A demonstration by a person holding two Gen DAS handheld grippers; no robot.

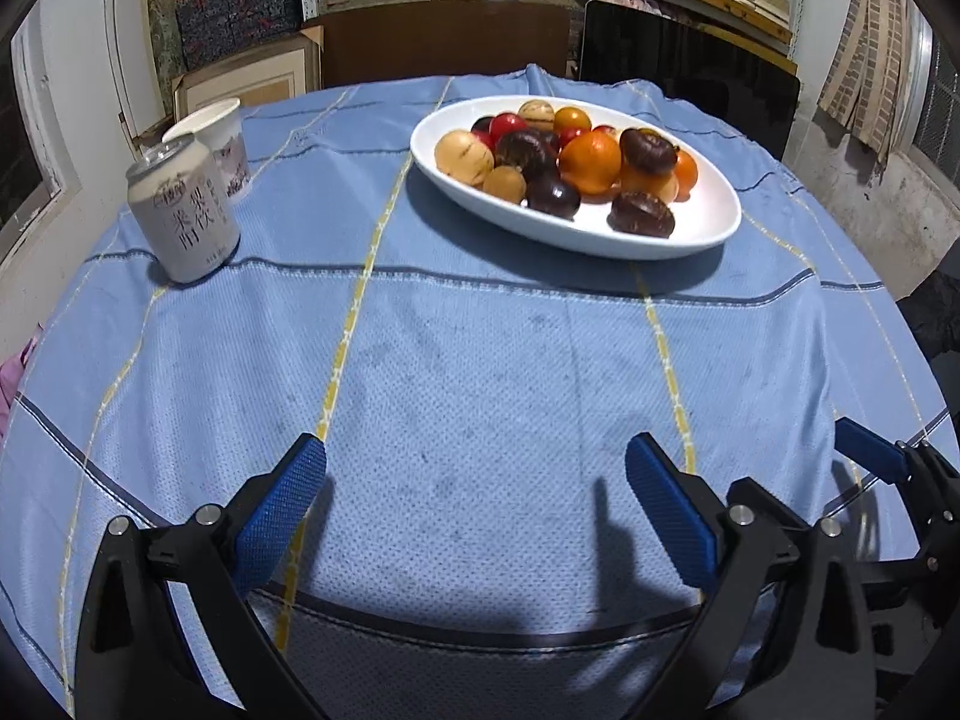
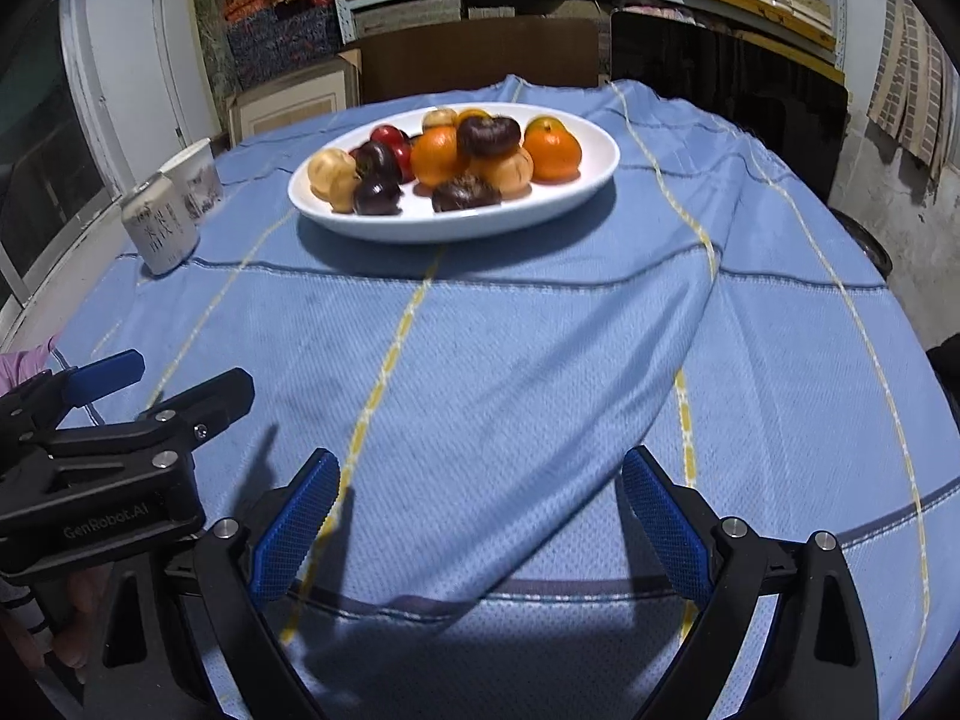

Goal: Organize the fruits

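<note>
The fruits [image 1: 558, 165] lie heaped together in the white oval plate [image 1: 708, 234], well ahead of both pairs of fingers and up the table from them: oranges, dark brown ones, pale tan ones and a few small red ones, all mixed and touching. None shows on the blue cloth [image 1: 468, 372] outside the plate.

Ahead and to the left of the left gripper [image 1: 474, 504] stand a drink can [image 1: 183, 210] and, just behind it, a paper cup [image 1: 219, 138] (neither looks to be part of the job).

Both grippers hover low over the near edge of the cloth, side by side. The left gripper's fingers are spread wide with nothing between them; the right gripper [image 2: 480, 510] is the same, wide and empty, with a fold of cloth running ahead of it.

This fits either fruit already gathered into the plate or a mixed pile awaiting sorting; the pictures don't settle which.
</note>
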